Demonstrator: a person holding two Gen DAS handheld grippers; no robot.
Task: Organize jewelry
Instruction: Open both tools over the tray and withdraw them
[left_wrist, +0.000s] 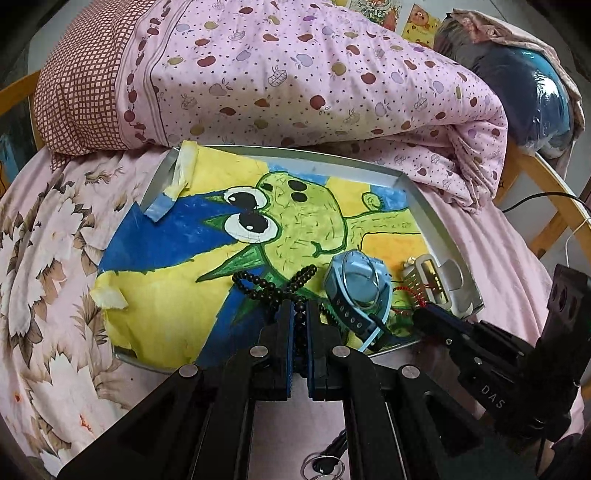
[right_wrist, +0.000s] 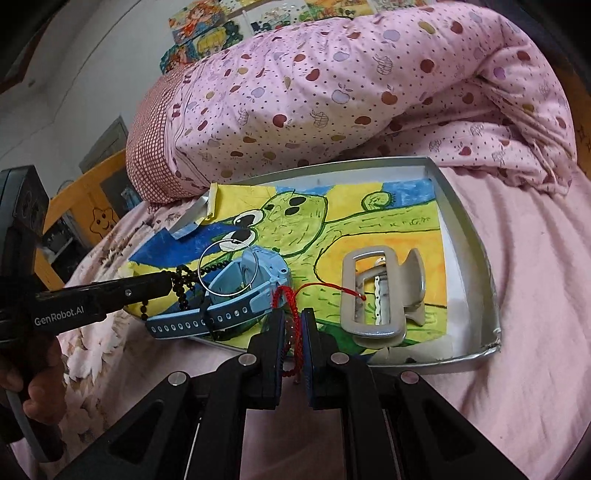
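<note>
Your left hand-held gripper (left_wrist: 299, 314) sits nearest, pinching the strand of black bead bracelet (left_wrist: 275, 282); your right hand-held gripper (right_wrist: 293, 317) pinches the red braided string bracelet (right_wrist: 286, 295). Behind them the pink apple-print quilt (left_wrist: 295, 74) lies bunched on the pink bed (right_wrist: 517, 295). On the bed rests the shallow silver metal tray (right_wrist: 469, 236), lined with a yellow and green crayon drawing (left_wrist: 295, 218). Inside lie the light-blue strap watch (right_wrist: 236, 288), a thin wire ring (right_wrist: 229, 267) over it, and the grey plastic hair claw (right_wrist: 373, 295) to its right.
</note>
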